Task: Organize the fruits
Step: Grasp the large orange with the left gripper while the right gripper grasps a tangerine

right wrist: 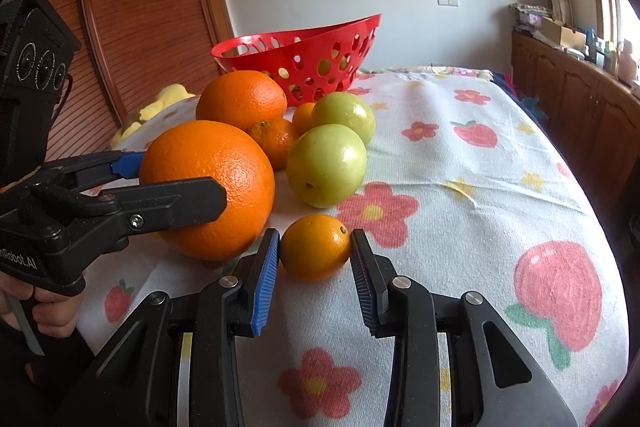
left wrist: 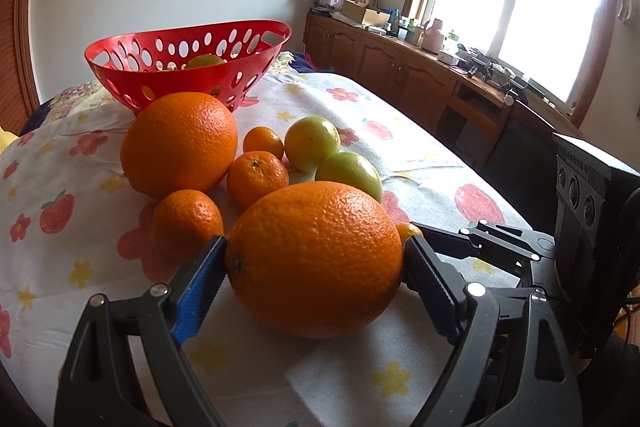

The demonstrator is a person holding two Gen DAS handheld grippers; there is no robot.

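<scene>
My left gripper (left wrist: 315,255) is shut on a big orange (left wrist: 314,259), pads touching both its sides, the fruit resting on the flowered cloth; it also shows in the right wrist view (right wrist: 208,187). My right gripper (right wrist: 315,253) is shut on a small mandarin (right wrist: 315,253), also on the cloth. A second big orange (left wrist: 179,144), three small mandarins (left wrist: 257,178) and two green fruits (left wrist: 312,143) lie behind. A red perforated basket (left wrist: 168,67) stands at the back with a fruit inside.
The flowered cloth (right wrist: 480,187) covers the table. A yellow soft item (right wrist: 168,99) lies at the far left edge by a wooden door. Wooden cabinets (left wrist: 400,67) with clutter run under the window on the right.
</scene>
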